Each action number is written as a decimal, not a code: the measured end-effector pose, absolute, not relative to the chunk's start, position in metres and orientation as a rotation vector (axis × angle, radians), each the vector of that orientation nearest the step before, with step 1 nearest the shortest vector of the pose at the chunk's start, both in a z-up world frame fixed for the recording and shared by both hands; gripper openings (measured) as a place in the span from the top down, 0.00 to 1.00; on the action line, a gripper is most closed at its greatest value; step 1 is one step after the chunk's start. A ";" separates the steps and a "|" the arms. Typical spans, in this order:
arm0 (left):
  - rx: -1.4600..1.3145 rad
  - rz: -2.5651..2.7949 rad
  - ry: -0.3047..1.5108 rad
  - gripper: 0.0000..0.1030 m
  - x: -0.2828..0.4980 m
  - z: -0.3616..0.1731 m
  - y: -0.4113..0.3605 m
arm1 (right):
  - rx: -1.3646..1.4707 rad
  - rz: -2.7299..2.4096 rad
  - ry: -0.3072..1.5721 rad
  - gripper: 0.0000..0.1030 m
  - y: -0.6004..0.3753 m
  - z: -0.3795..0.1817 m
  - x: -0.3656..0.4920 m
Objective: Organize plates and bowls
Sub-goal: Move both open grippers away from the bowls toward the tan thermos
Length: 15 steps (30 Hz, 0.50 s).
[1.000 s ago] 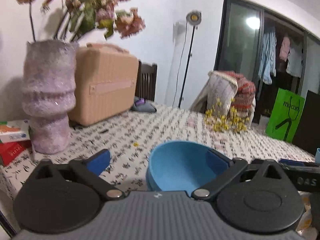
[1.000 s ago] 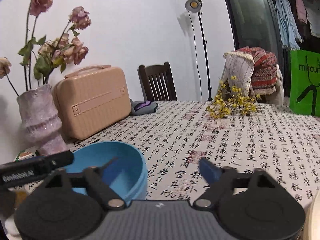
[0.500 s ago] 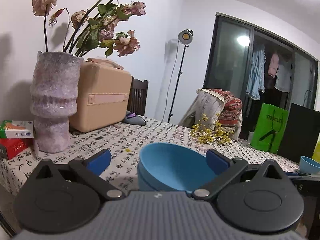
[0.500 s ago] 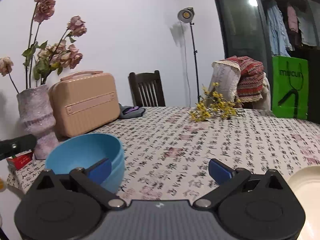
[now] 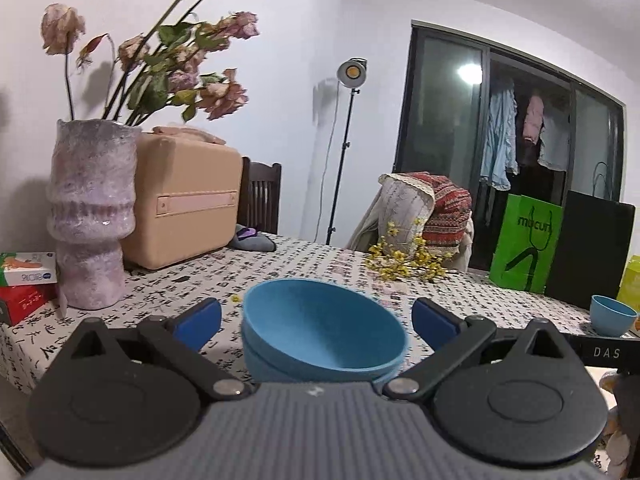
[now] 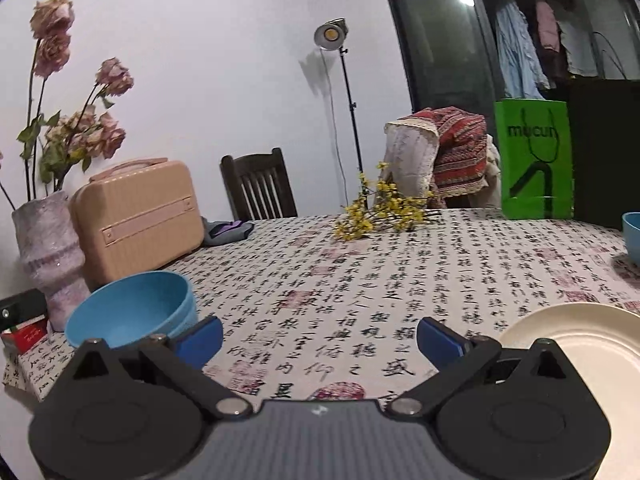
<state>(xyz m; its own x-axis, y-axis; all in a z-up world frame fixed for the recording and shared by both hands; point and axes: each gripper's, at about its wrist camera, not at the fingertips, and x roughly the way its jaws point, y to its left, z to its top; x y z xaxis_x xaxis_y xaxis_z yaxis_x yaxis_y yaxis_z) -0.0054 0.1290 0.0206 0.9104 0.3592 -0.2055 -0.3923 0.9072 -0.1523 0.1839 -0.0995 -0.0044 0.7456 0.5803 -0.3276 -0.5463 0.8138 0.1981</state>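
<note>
From my remote station, both tools face a counter draped in a cloth printed with calligraphy. My left tool stands spread wide, its blue pads on either side of a stack of blue bowls without touching it; the stack sits on the counter between them, two bowls nested as far as the rims show. My right tool has just been opening and now stands spread as well, nothing between its pads but bare cloth.

Taking the stack of blue bowls as the landmark: in the right wrist view it lies just left of the right tool's left pad. Behind it and to the left rises a mottled pink vase of wilted roses, with a tan hard case beside the vase, farther from the counter's left edge. Well right of the stack, at the near edge, rests a white plate, partly hidden by the right tool's arm. Farther right and back stands a small blue cup-shaped bowl. Across the counter from the stack lies a sprig of yellow flowers, and beyond it a green shopping bag.
</note>
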 end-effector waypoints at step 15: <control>-0.182 0.287 0.175 0.00 0.012 0.023 0.091 | 0.104 0.550 0.376 0.00 -0.142 -0.003 0.177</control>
<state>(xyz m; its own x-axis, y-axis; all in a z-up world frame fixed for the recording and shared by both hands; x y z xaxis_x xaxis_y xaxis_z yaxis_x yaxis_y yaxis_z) 0.0116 0.0906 0.0230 0.9443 0.2643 -0.1962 -0.2957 0.9430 -0.1529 0.1774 -0.1417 -0.0031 0.7866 0.5278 -0.3203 -0.4903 0.8493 0.1955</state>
